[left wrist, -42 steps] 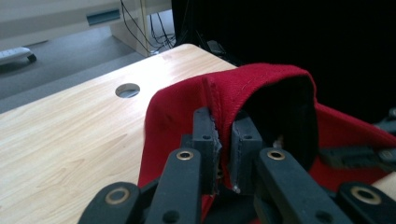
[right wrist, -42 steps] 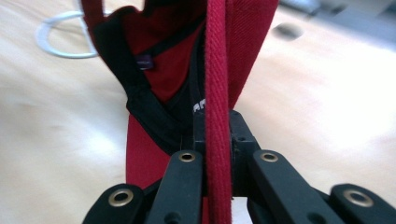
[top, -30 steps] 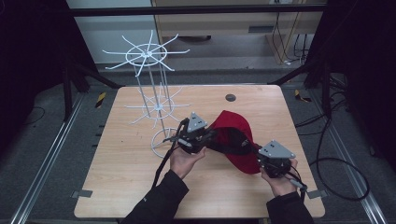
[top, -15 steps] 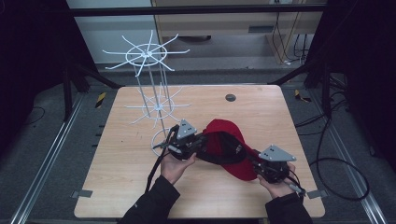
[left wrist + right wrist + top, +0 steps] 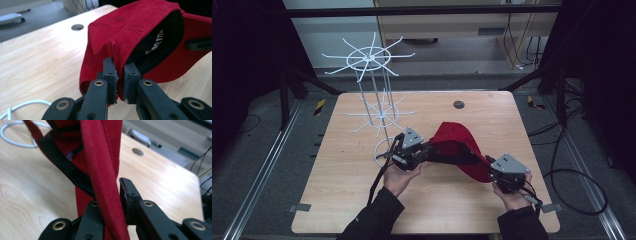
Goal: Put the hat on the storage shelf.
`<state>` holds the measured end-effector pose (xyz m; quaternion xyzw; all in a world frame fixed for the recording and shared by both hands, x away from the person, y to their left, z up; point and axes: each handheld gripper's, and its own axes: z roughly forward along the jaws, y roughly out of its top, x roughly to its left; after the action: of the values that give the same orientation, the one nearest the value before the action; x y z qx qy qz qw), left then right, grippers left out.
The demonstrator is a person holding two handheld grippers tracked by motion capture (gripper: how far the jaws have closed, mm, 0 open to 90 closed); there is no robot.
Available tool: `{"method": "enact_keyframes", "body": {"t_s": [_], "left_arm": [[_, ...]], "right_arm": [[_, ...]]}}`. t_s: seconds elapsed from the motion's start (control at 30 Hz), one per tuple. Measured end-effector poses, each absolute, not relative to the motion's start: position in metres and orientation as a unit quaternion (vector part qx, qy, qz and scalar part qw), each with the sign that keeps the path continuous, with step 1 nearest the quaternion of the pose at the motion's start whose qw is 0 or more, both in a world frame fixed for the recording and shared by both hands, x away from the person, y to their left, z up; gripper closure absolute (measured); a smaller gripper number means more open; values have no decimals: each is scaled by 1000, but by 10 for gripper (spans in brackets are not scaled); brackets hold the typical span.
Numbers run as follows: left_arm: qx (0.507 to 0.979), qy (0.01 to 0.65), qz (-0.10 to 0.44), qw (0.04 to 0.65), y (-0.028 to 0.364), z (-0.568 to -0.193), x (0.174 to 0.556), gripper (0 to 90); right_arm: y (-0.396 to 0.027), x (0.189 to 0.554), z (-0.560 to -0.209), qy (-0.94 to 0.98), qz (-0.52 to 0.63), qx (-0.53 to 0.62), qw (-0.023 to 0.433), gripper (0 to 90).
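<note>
So it's a red baseball cap [image 5: 458,145], soft brushed-looking fabric with tonal stitching and small sewn eyelets, and a black lining inside with some white lettering I can't make out. It's lifted off the wooden table near the front middle, stretched out between the two sides, opening facing down and toward the person. One edge of the cap [image 5: 119,50] is folded into a pinched seam, and the brim [image 5: 105,177] stands on edge, nearly vertical, with a black inner band running behind it.
</note>
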<state>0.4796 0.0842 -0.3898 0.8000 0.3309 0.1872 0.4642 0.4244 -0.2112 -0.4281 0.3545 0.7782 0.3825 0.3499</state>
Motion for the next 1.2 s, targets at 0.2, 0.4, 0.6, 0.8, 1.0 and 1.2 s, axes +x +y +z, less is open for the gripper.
{"method": "enact_keyframes", "body": {"t_s": [0.2,0.4,0.6,0.8,1.0,1.2], "left_arm": [[805,337,184,453,93,-399,478,827],[809,336,183,447,101,-402,471,826],[813,337,181,440,109,-407,467,826],[816,341,177,433,116,-412,465,825],[819,340,175,427,121,-416,462,825],[827,335,170,418,123,-423,457,825]], "right_arm": [[-211,419,-429,778,410,353,318,747],[-208,410,-424,769,451,365,269,589],[-206,405,-420,759,482,380,218,497],[-200,401,-417,765,488,375,192,442],[-195,397,-410,767,501,363,170,421],[-192,394,-408,770,509,357,143,457]]}}
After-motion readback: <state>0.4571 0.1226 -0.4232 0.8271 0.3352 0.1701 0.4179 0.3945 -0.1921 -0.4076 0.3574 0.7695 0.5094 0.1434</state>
